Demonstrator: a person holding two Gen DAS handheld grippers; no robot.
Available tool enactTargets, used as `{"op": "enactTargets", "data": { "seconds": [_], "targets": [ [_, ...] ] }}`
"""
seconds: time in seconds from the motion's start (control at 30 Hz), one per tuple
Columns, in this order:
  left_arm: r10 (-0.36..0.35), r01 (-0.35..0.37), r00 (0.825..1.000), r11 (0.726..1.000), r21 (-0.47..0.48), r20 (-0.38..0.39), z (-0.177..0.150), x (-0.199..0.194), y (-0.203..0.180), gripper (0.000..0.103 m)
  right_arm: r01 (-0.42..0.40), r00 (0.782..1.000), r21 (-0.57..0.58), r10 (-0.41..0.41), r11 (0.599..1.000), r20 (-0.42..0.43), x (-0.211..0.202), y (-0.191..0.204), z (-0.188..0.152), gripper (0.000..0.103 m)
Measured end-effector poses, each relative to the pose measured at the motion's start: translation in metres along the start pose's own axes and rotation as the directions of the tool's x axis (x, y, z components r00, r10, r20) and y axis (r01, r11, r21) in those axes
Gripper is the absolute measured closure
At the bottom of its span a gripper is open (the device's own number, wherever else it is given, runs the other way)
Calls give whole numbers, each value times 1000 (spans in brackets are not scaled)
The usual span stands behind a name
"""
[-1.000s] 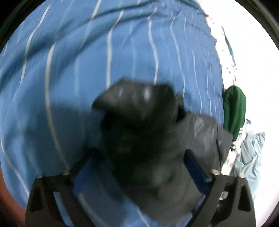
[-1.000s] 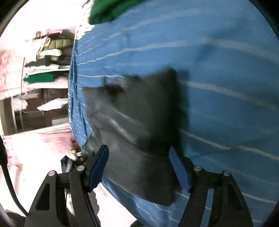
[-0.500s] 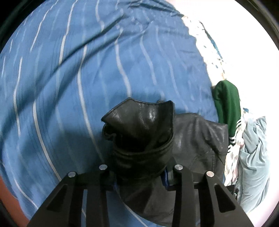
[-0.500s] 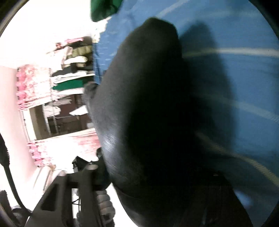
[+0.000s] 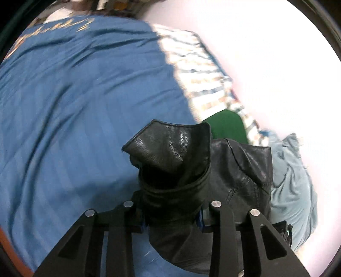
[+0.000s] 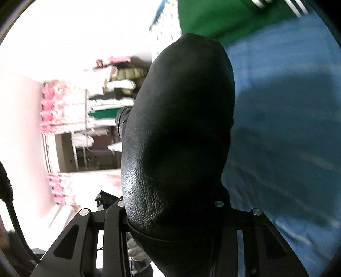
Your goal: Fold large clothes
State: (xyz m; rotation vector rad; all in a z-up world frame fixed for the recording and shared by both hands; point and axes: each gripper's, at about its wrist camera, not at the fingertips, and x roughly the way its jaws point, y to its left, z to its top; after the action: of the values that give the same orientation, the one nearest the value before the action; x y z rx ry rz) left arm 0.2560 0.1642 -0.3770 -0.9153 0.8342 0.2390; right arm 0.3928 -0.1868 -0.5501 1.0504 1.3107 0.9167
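A black leather jacket (image 5: 234, 170) is held up over a blue striped bed sheet (image 5: 74, 106). My left gripper (image 5: 172, 211) is shut on a bunched edge of the jacket, which stands up in a crumpled flap between the fingers. My right gripper (image 6: 170, 213) is shut on another part of the jacket (image 6: 181, 127), which bulges up over the fingers and hides the fingertips. The sheet also shows in the right wrist view (image 6: 287, 127).
A green garment (image 5: 228, 125) and a light blue garment (image 5: 292, 170) lie at the bed's edge beside the jacket. The green garment also shows in the right wrist view (image 6: 213, 17). Shelves with folded clothes (image 6: 110, 100) stand beyond the bed.
Both grippers were open over the jacket one second ago, then closed on it. They have since lifted it and both views have swung toward the bed's edge.
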Motion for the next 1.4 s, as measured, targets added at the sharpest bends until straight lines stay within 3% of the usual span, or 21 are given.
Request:
{"op": "enactTargets", "data": {
  "seconds": [0.2,0.37,0.5,0.6,0.7,0.8,0.83,0.87,0.9,0.93,0.97,1.0,1.03,1.13,1.2,1.23,1.3,1.4],
  "targets": [
    [-129,124,991,987,99,40,78,70,-115,74,-23,991,-45,29,999,130,-43,48,116,62],
    [-184,177,982,971,158,33,132,160,-184,74,-47,976,-63,59,997,210,-56,54,234,62],
    [-73,84,996,975,207,-58,144,260,-189,74,-1,977,-25,6,1000,215,-50,17,312,62],
    [42,-4,990,963,270,-135,136,315,-174,74,104,981,82,-115,991,153,-36,-40,357,59],
    [49,5,989,936,353,-143,127,322,-169,68,177,977,139,-191,974,97,-30,-71,369,41],
    [82,-17,988,899,437,-130,123,313,-177,67,319,938,90,-328,944,111,-29,-55,363,25],
    [128,-58,986,868,494,-111,119,309,-186,66,421,895,57,-425,905,134,-32,-38,358,18],
    [162,-88,983,838,539,-91,116,307,-193,64,522,838,9,-515,853,183,-34,-22,349,16],
    [190,-119,980,796,593,-58,109,302,-203,60,643,748,-38,-616,765,246,-35,-2,337,14],
    [216,-156,976,761,630,-20,107,296,-211,51,750,643,-54,-706,660,296,-32,13,326,10],
    [261,-216,965,711,669,35,104,292,-218,13,822,546,-47,-760,568,353,-30,28,312,10],
    [275,-249,958,675,695,76,101,286,-224,0,869,463,-27,-791,495,401,-25,44,299,10],
    [270,-270,956,648,712,117,98,275,-229,0,901,386,-2,-803,433,454,-22,59,282,9],
    [268,-292,951,624,725,152,94,249,-238,0,947,224,72,-802,314,554,-13,91,237,9],
    [257,-305,949,617,726,181,92,228,-243,0,959,160,100,-796,266,584,-3,116,217,9],
    [248,-302,951,612,731,186,90,213,-247,0,961,144,107,-795,253,589,-24,116,204,9],
    [245,-304,951,604,737,191,89,197,-251,0,957,155,112,-796,269,586,-27,134,183,9],
    [246,-322,945,578,750,216,83,153,-256,0,952,154,129,-798,277,583,-35,162,140,9]
  ]
}}
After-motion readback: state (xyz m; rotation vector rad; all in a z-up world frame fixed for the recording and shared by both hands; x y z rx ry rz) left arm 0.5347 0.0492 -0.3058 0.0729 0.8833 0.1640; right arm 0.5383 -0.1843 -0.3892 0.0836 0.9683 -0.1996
